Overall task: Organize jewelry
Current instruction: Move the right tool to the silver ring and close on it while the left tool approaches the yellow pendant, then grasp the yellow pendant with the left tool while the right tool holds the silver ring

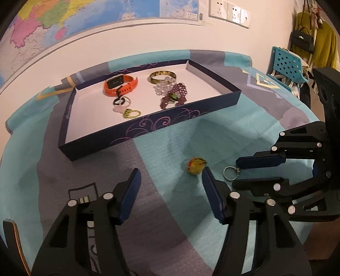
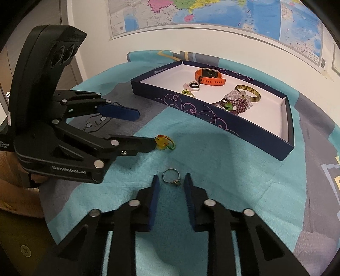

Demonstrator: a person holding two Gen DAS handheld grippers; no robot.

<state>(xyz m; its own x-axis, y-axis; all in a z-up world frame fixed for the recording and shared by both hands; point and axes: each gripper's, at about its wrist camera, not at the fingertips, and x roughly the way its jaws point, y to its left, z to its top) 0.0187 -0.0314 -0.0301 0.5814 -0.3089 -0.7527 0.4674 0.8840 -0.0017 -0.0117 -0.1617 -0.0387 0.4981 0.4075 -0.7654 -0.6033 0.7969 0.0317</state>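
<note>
We are holding the left gripper open beside the yellow ring; the right gripper, fingers parted, is straddling the silver ring on the counter. We should be closing gently across its band.

Wall map, wall sockets, teal chair

One box, two tongs
</note>
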